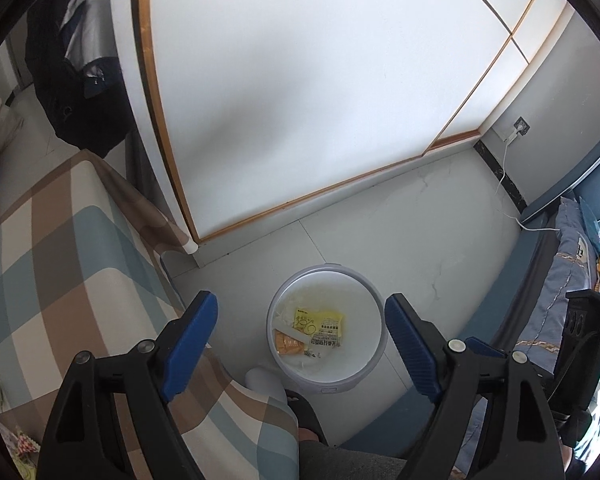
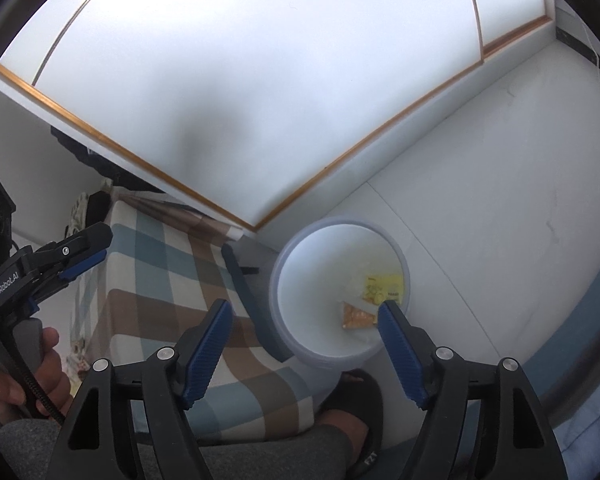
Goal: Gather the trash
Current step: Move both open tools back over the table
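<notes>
A white round trash bin stands on the pale floor between two beds, also seen from the right wrist as the bin. Inside it lie a yellow printed wrapper and an orange packet; the right wrist view shows the same yellow wrapper and orange packet. My left gripper hangs above the bin, open, nothing between its blue pads. My right gripper is also above the bin, open and empty. The left gripper shows at the left of the right wrist view, held by a hand.
A plaid-covered bed lies left of the bin, a blue-framed bed with a patterned pillow right. A white wardrobe with wood trim rises behind. A foot in a black slipper stands beside the bin. A white cable runs from a wall socket.
</notes>
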Demonstrator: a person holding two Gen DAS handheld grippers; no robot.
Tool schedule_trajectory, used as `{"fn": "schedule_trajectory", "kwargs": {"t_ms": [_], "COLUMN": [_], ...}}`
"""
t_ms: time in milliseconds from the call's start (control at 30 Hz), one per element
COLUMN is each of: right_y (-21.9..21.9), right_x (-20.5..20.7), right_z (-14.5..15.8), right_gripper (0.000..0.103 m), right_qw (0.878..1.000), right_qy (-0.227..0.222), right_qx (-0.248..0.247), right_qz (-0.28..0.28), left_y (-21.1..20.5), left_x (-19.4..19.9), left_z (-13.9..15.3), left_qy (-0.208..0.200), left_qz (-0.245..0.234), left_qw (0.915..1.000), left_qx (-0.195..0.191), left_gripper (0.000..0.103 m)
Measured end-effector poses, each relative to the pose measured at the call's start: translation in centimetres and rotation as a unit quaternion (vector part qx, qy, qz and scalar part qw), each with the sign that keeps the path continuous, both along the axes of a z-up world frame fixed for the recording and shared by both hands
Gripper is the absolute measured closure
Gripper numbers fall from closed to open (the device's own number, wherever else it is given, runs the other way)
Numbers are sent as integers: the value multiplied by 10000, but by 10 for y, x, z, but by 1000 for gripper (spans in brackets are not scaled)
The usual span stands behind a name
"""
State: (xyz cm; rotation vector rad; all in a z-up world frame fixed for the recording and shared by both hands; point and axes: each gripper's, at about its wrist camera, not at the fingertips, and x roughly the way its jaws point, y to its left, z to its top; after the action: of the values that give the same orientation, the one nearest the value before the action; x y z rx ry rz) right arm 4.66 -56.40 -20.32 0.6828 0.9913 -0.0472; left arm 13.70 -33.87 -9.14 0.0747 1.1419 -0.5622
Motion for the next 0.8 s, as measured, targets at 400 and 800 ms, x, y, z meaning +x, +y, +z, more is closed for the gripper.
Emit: {"fn": "schedule_trajectory", "kwargs": {"t_ms": [400,800], "right_y": [41,106], "right_x": [-10,-13], "right_z": [78,163], "right_gripper": [25,22], "right_qw": [9966,9832], "right_qy": [-728,-1629], "right_qx": [-350,-558], "right_qz": [143,605], "left_y": [60,139], "left_x": [-12,-32], "left_z": [60,117], "left_qy": [-720,-1533], "left_qz": [491,1119], "left_qw": [9959,9802], "left_qx": [-247,-564], "left_gripper": [20,20]}}
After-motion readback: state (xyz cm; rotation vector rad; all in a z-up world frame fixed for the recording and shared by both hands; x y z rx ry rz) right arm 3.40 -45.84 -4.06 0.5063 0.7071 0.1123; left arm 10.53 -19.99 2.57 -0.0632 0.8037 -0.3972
